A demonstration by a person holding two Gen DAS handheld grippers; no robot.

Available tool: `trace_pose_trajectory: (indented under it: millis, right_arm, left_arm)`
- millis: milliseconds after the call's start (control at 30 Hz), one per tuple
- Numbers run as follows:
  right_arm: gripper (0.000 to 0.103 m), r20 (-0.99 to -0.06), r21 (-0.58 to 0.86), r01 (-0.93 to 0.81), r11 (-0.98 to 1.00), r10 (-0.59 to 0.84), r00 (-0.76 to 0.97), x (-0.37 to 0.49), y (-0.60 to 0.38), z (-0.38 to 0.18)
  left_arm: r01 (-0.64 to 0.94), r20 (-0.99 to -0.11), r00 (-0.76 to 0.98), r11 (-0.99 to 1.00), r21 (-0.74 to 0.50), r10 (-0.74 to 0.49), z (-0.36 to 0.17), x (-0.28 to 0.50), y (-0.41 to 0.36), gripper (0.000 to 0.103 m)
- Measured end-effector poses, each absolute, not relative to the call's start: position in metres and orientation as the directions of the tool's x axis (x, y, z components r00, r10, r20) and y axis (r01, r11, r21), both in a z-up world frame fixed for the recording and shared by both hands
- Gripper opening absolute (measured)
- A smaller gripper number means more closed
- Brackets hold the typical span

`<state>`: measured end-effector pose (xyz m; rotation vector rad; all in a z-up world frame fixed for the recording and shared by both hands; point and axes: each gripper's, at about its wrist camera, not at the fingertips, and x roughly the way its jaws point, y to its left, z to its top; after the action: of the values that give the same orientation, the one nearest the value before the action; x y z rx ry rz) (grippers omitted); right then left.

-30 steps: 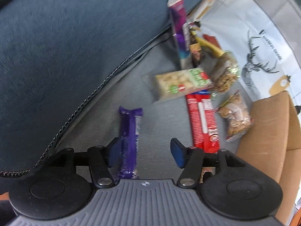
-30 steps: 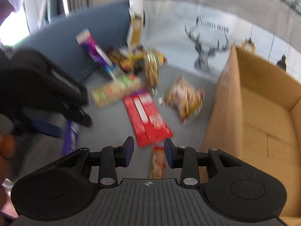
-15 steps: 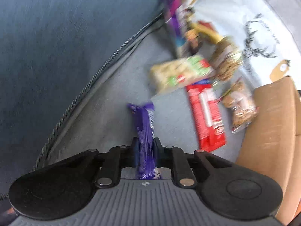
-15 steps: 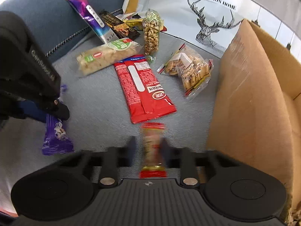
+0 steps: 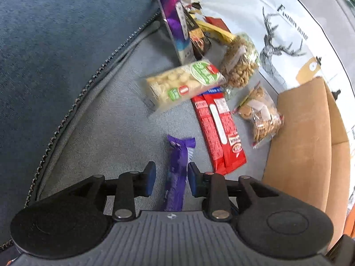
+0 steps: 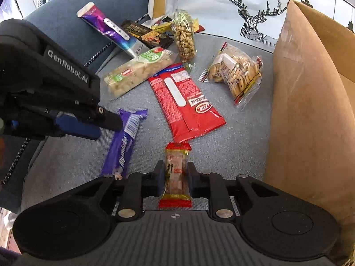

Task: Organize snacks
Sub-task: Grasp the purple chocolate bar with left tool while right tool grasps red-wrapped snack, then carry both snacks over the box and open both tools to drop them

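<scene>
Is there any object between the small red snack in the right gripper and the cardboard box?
Nothing visible. Only bare grey cushion separates the small red snack, between the right gripper's pads, from the cardboard box; its tall near wall must be cleared.

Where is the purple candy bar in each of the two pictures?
Left wrist view: the purple candy bar is at bottom centre, between the fingers of the left gripper, whose jaws are opening.
Right wrist view: it lies at lower left, beside the left gripper.
Shared landmark: the long red snack packet lies just right of it in both.
</scene>
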<state>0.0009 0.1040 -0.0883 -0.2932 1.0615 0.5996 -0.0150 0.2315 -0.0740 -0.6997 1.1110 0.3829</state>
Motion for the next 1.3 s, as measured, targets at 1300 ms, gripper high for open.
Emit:
trace_pose_trajectory:
  millis: [1300]
  right_arm:
    - [0.017, -0.589, 0.109, -0.315, 0.943, 0.316, 0.744, 0.055, -0.060, 0.053]
  left_arm:
    - [-0.154, -0.537, 0.839, 0.906, -0.395, -0.091, 0.037, 0.012, 0.101, 0.014]
